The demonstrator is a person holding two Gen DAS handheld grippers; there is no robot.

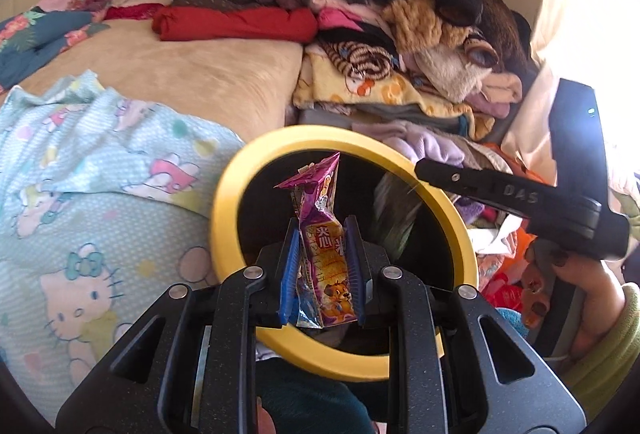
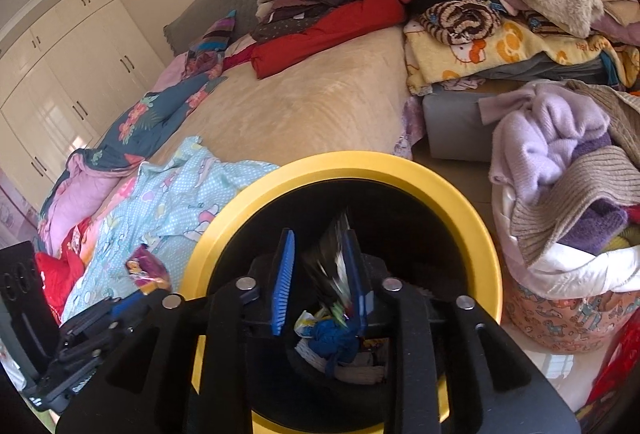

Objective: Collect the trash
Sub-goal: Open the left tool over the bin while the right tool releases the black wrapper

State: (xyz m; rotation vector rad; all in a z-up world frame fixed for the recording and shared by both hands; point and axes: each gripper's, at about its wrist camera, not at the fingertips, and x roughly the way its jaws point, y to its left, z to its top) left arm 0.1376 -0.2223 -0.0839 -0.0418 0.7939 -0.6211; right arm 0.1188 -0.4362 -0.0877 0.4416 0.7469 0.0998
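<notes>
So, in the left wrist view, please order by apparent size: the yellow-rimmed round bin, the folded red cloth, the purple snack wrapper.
1. Yellow-rimmed round bin
2. Folded red cloth, though it lies farther from the camera
3. Purple snack wrapper, although nearest

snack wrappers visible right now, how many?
2. A purple wrapper is clamped in the left gripper over the yellow-rimmed bin. A blurred dark wrapper is between the right gripper pads, above the bin. More may lie hidden inside.
</notes>
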